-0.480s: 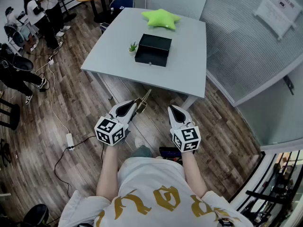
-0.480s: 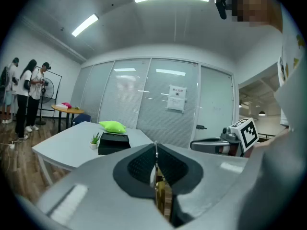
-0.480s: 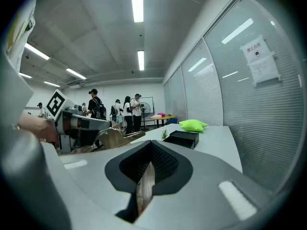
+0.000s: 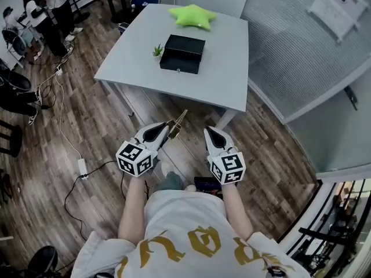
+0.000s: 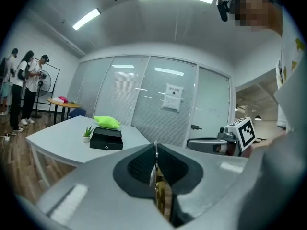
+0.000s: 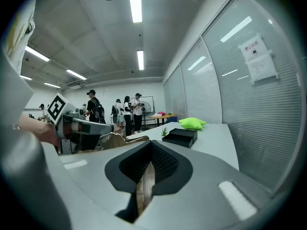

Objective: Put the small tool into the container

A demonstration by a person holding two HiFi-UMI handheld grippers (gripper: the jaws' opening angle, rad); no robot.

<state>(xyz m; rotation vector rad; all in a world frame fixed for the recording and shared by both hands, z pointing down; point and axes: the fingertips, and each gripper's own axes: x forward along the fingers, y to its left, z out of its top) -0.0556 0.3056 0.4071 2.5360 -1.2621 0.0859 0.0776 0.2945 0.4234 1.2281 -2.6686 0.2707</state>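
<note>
A black open-topped box, the container (image 4: 182, 54), stands on the grey table (image 4: 226, 74) ahead of me; it also shows in the left gripper view (image 5: 106, 138) and the right gripper view (image 6: 180, 137). My left gripper (image 4: 165, 133) is held over the wooden floor, well short of the table, shut on a small brass-coloured tool (image 4: 177, 122). The tool (image 5: 160, 195) sticks out forward between the closed jaws. My right gripper (image 4: 211, 135) hangs level beside it, shut with nothing in it. From the right gripper view the left gripper (image 6: 81, 128) and the tool (image 6: 127, 139) show at left.
A green star cushion (image 4: 191, 15) and a small potted plant (image 4: 156, 52) share the table with the box. A glass partition (image 4: 301, 45) runs along the right. Cables and a power strip (image 4: 83, 168) lie on the floor at left. People (image 4: 49, 16) stand far left.
The table and box sit slightly higher and farther left in the head view. Both grippers keep the same pose, the left still shut on the tool.
</note>
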